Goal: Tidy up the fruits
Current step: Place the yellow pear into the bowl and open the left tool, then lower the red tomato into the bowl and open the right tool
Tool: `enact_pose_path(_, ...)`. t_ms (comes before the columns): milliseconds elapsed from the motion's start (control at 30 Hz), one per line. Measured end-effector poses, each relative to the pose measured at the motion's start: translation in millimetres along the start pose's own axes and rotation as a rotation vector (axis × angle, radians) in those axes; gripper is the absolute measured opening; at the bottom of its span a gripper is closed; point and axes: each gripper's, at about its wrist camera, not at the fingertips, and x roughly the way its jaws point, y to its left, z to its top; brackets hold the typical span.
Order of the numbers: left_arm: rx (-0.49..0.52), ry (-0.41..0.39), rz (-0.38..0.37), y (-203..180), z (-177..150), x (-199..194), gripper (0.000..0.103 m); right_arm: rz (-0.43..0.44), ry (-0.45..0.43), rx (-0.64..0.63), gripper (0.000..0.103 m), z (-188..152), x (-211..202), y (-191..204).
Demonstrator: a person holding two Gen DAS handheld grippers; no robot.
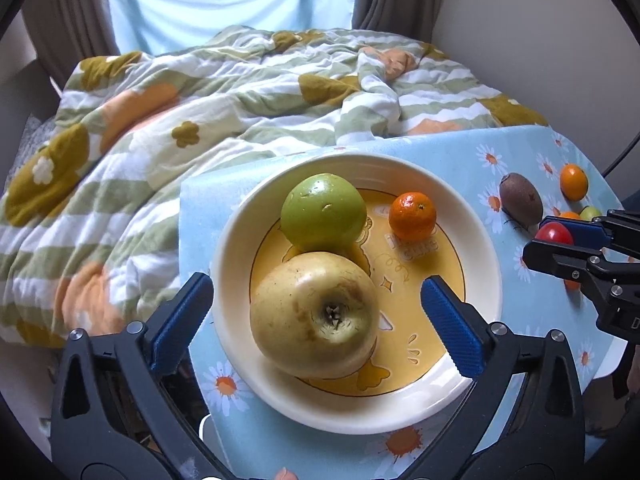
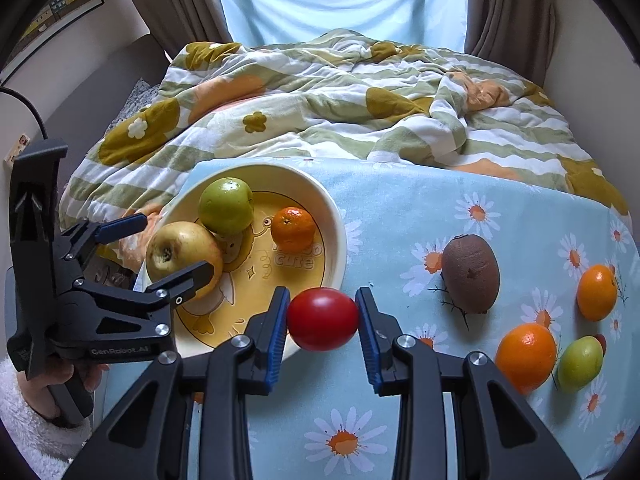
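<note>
A cream bowl (image 1: 476, 236) with a yellow cartoon bottom holds a yellow apple (image 1: 304, 312), a green apple (image 1: 320, 210) and a small mandarin (image 1: 412, 216). My left gripper (image 1: 316, 312) is open, its blue pads standing apart on either side of the yellow apple, which rests in the bowl. My right gripper (image 2: 322, 320) is shut on a red tomato (image 2: 322, 318) just off the bowl's (image 2: 338, 240) near right rim. On the cloth to the right lie a brown kiwi (image 2: 472, 274), two oranges (image 2: 526, 356) (image 2: 596, 292) and a small green fruit (image 2: 580, 364).
The bowl stands on a light blue daisy-print cloth (image 2: 400, 216) over a small table. Behind it lies a bed with a rumpled green-striped flower quilt (image 2: 320, 112), then curtains and a window. A hand in a fluffy white sleeve (image 2: 36, 424) holds the left gripper's handle.
</note>
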Motion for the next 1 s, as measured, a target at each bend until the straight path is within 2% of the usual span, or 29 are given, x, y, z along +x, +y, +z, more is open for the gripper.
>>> enact_pose_path(300,-0.048,0.02,0.012,4.8,-10.5,-15.6,0.103,0.004,0.001,-0.026,0.031,4.7,-2.6,-3.6)
enact_pose_path(500,-0.105,0.028,0.042,6.1,-19.6,-34.0,0.103,0.064,0.02,-0.106,0.031,15.9,5.1,-0.7)
enact_pose_path(733,-0.172,0.048,0.066,7.0,-36.8,-48.6,0.103,0.121,0.054,-0.224,0.031,21.9,25.3,16.6)
enact_pose_path(1000,-0.223,0.078,0.079,8.3,-55.6,-46.9,0.103,0.141,0.072,-0.307,0.031,16.6,54.0,30.5)
